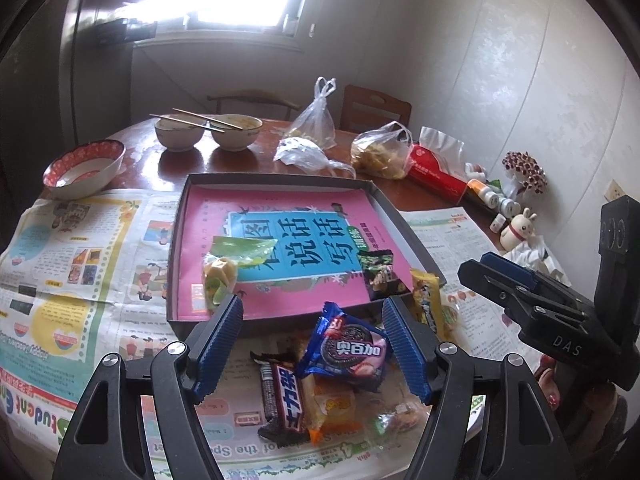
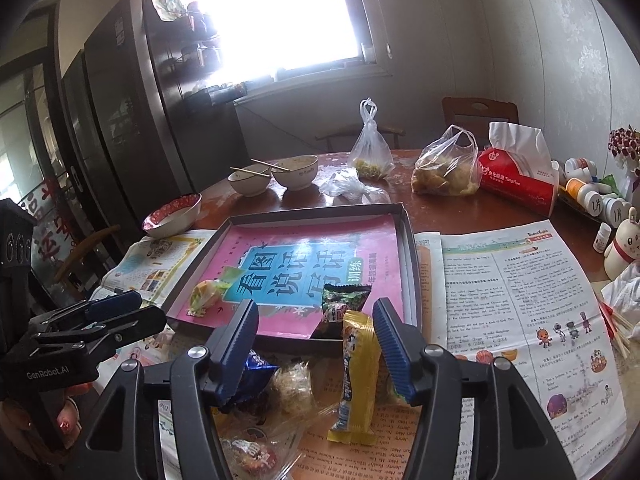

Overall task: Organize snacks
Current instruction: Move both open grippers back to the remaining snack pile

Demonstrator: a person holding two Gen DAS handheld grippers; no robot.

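A shallow dark box (image 1: 280, 178) (image 2: 320, 210) holds a pink book. A green-wrapped sweet (image 1: 220, 276) (image 2: 206, 294) and a dark green packet (image 1: 380, 276) (image 2: 344, 300) lie in it. My left gripper (image 1: 312, 302) is open over the loose pile in front of the box. A blue cookie packet (image 1: 348, 348) sits tilted between its jaws, untouched by the pads. A chocolate bar (image 1: 276, 392) and an orange packet (image 1: 332, 404) lie below. My right gripper (image 2: 316, 306) is open; a yellow packet (image 2: 356, 372) (image 1: 426, 300) leans on the box's near wall beside its right finger (image 2: 392, 344).
Newspaper (image 1: 60, 280) (image 2: 520, 300) covers the near table. Three bowls (image 1: 84, 168), two with chopsticks (image 1: 192, 120), stand at the back left. Plastic bags (image 2: 448, 168), a red tissue pack (image 2: 520, 184), small bottles (image 2: 588, 192) and a rabbit figure (image 1: 520, 228) crowd the back right.
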